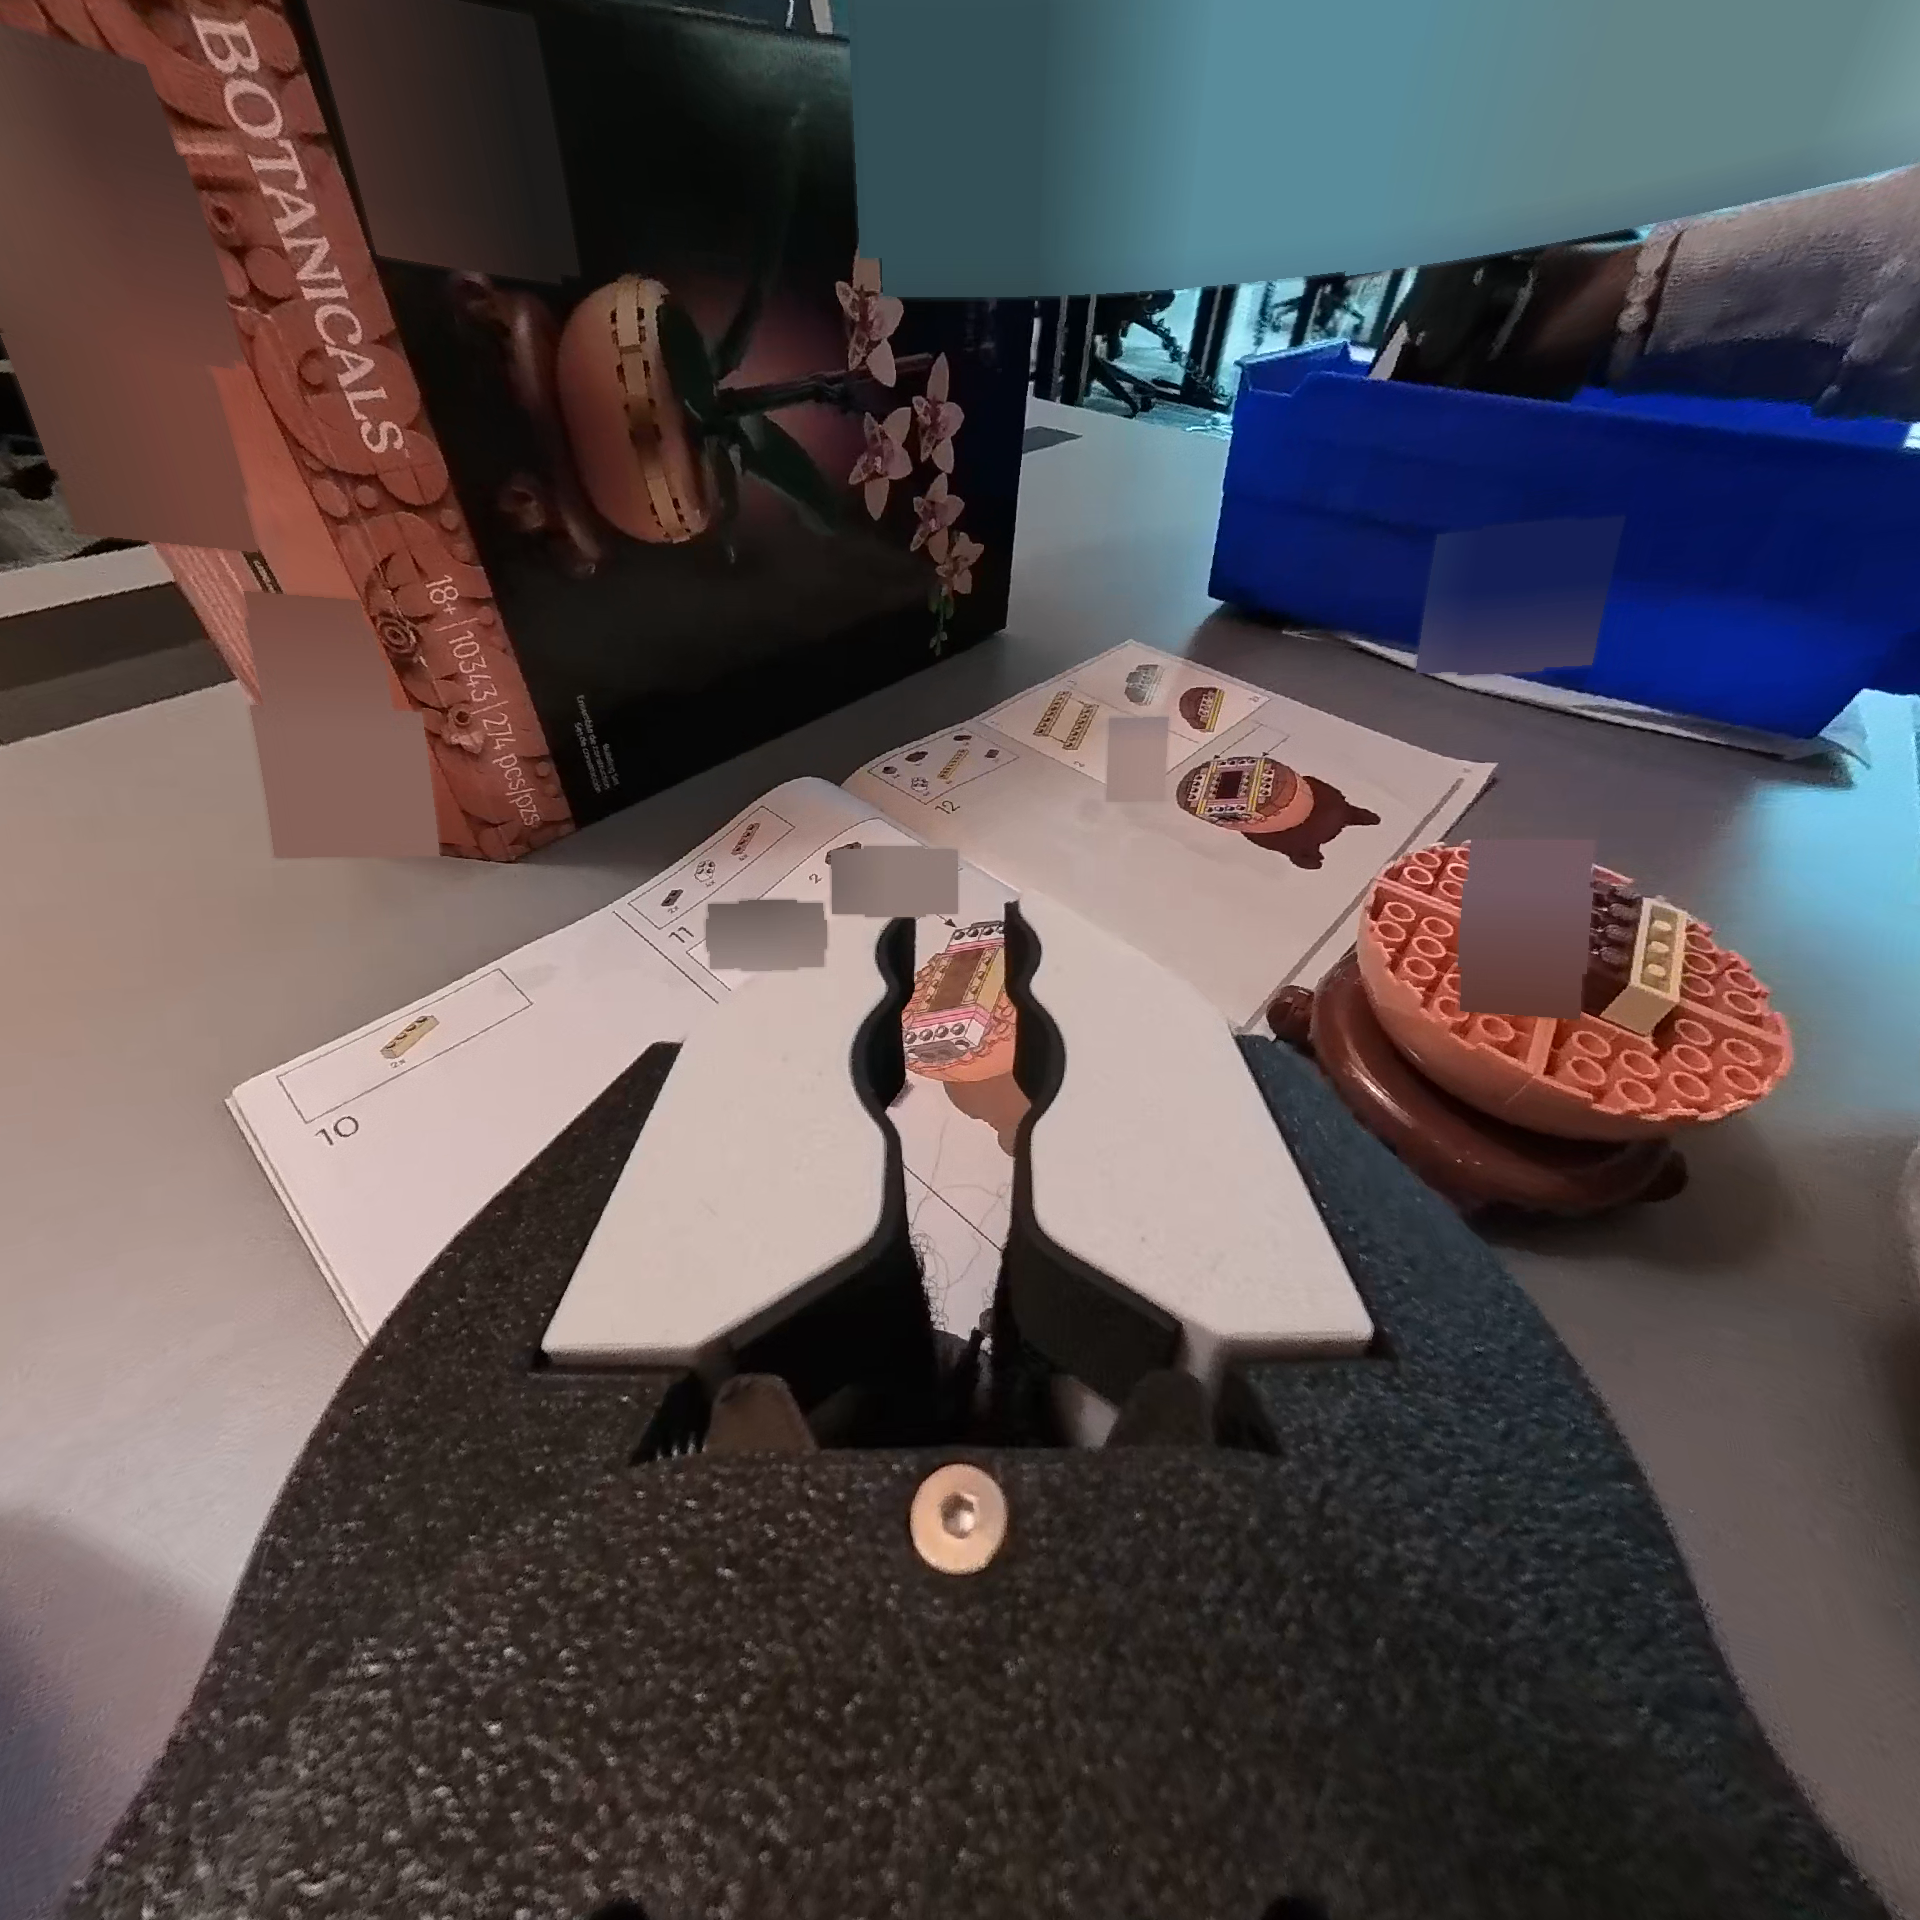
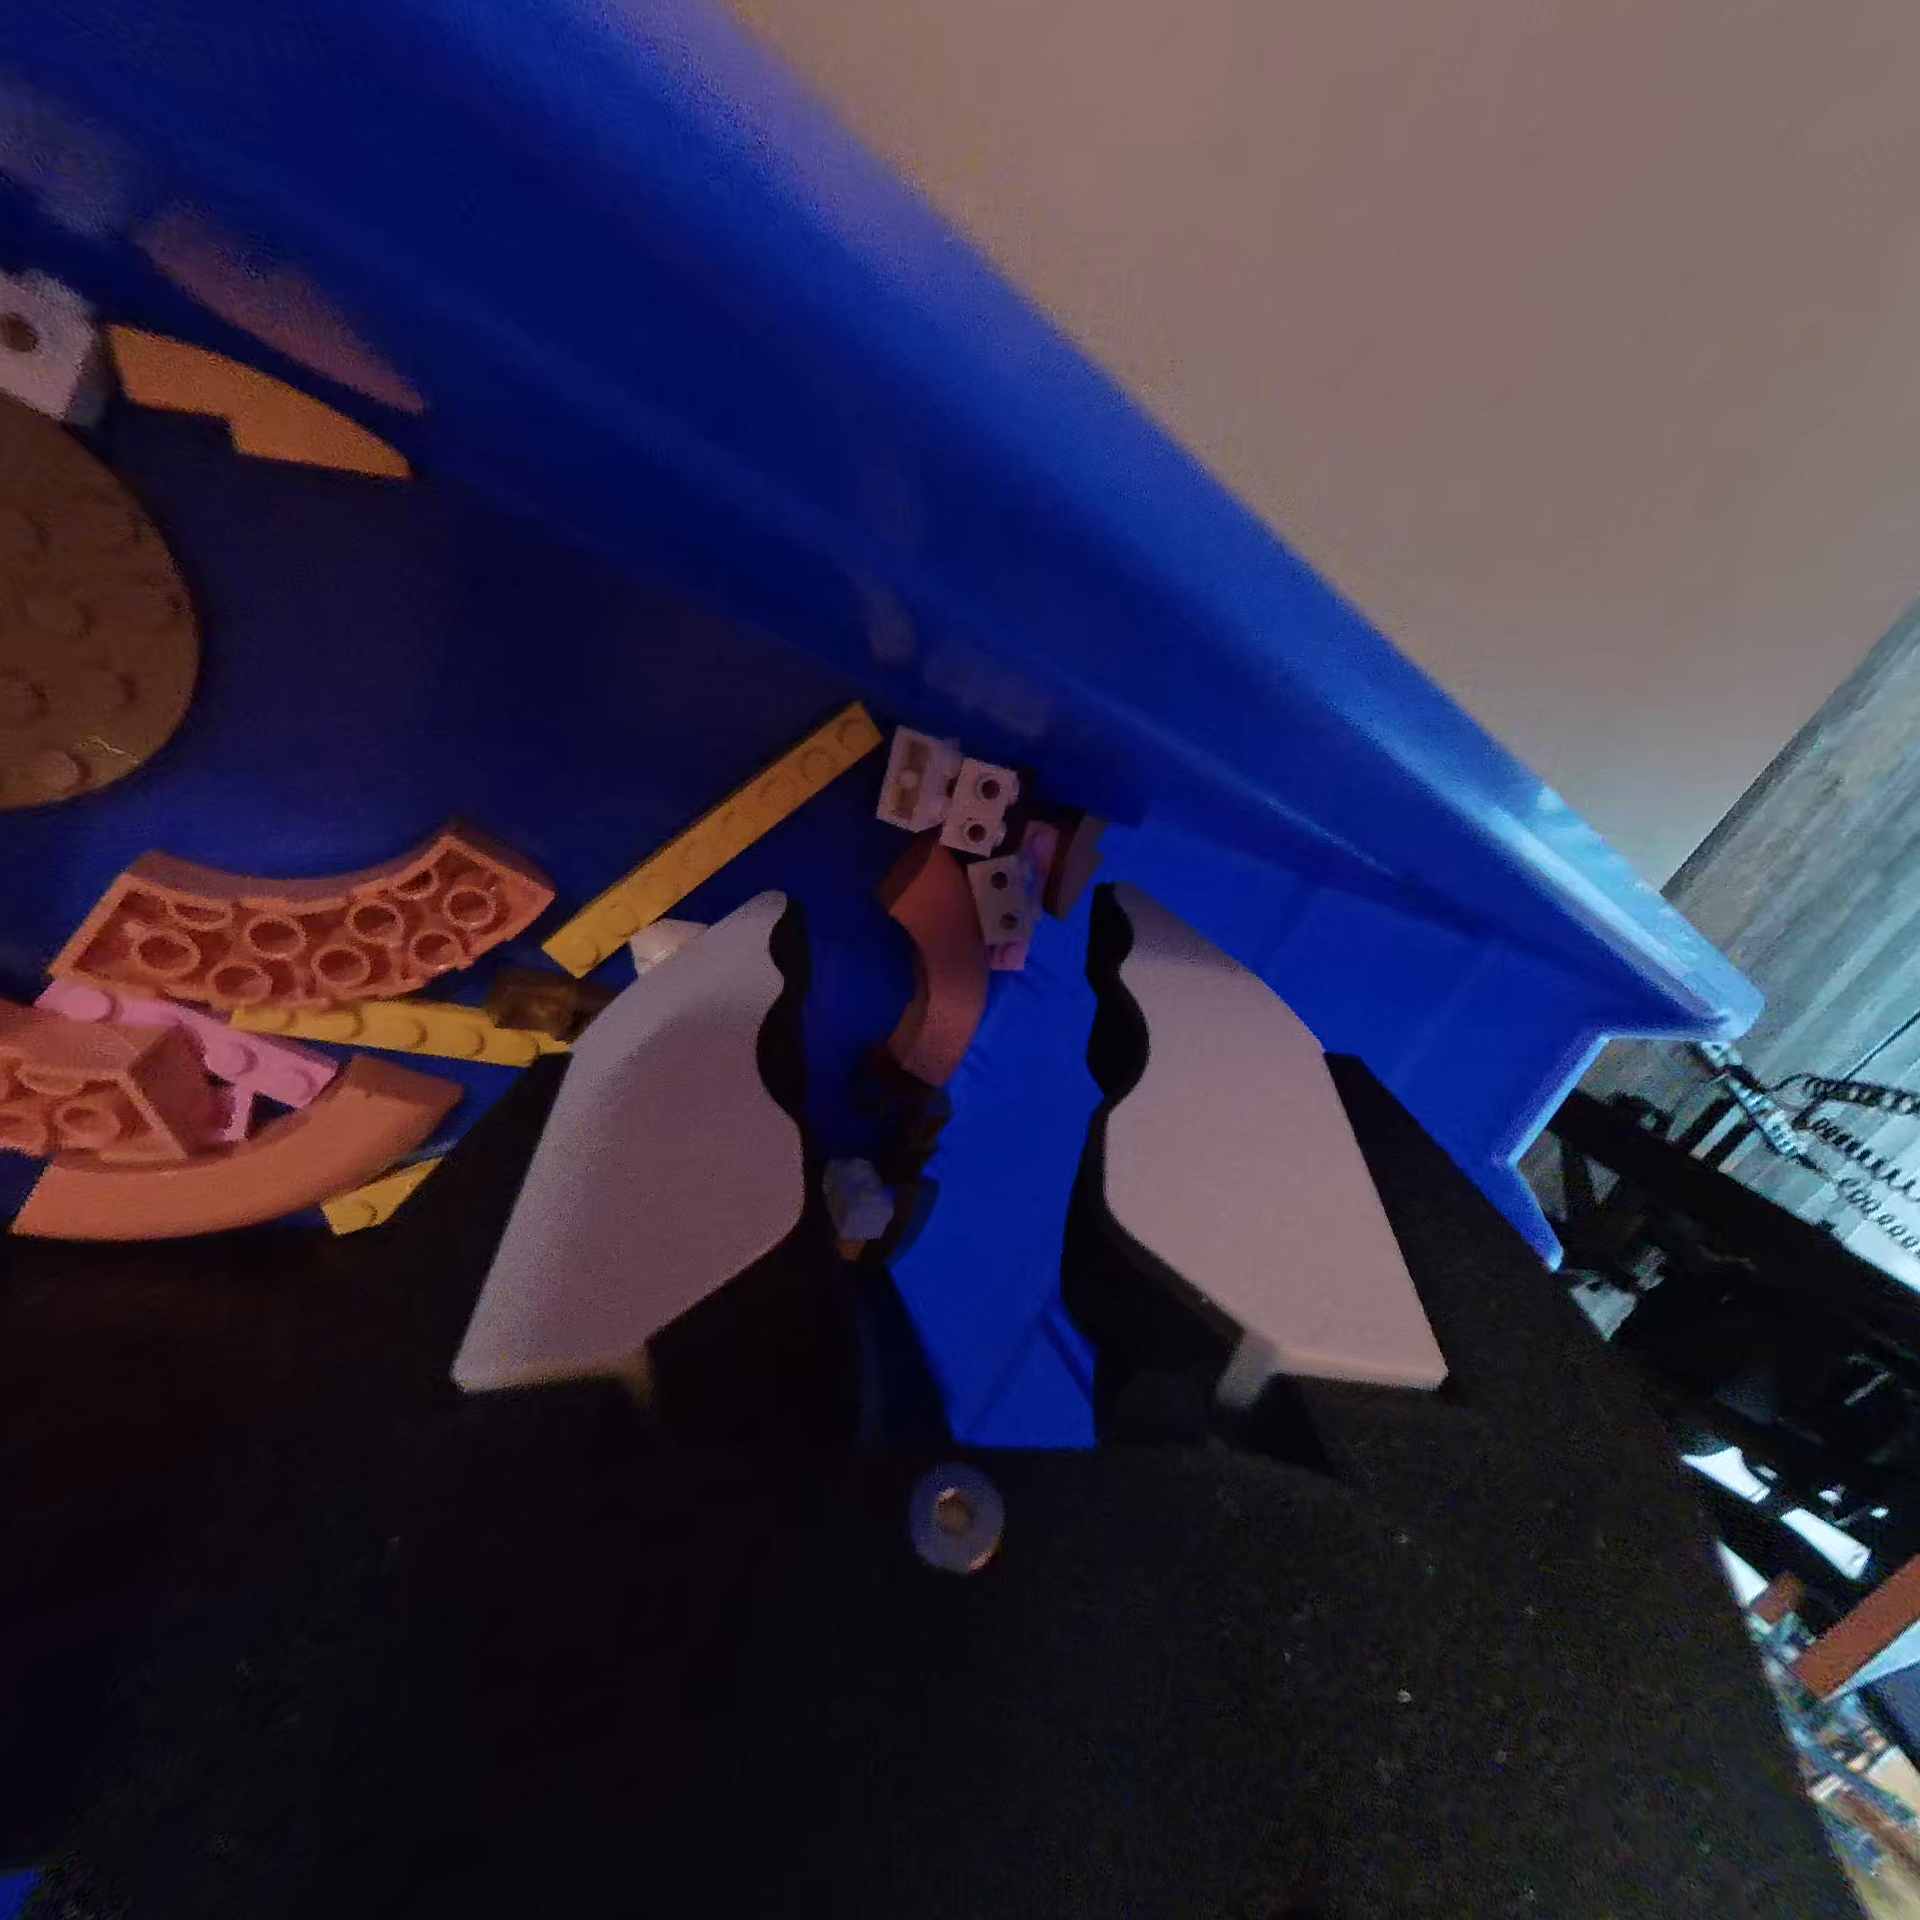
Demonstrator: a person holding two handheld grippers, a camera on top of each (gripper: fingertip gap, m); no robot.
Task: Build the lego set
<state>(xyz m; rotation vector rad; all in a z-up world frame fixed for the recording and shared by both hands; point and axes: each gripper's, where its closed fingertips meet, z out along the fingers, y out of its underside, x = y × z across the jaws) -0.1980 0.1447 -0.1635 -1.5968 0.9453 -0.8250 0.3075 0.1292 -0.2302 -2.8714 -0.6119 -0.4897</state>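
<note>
**Left gripper idle over the booklet, right gripper down in the parts bin**

Left wrist view: my left gripper (image 1: 958, 940) hovers low over the open instruction booklet (image 1: 1174, 831) on the grey tabletop (image 1: 156, 935). Its fingers stand only a narrow gap apart, with nothing between them but the printed page below. At 2 o'clock from the fingertips sits the half-built model (image 1: 1558, 1049): a round salmon studded plate on a dark brown base, with a tan brick (image 1: 1652, 961) standing on top. The set's box (image 1: 582, 436) stands upright at 11 o'clock, and the blue bin (image 1: 1714, 540) lies at 1 o'clock, beyond the booklet.

Right wrist view: my right gripper (image 2: 940, 914) is tilted inside the blue bin (image 2: 727, 364), close to its wall. Its fingers are spread moderately and grip nothing. Between and just past the tips lies a curved brown piece (image 2: 940, 956), with small white bricks (image 2: 951, 795) clustered at 12 o'clock. A long yellow plate (image 2: 717, 842) lies at 10 o'clock, and curved salmon pieces (image 2: 312, 914) at 9 o'clock.
</note>
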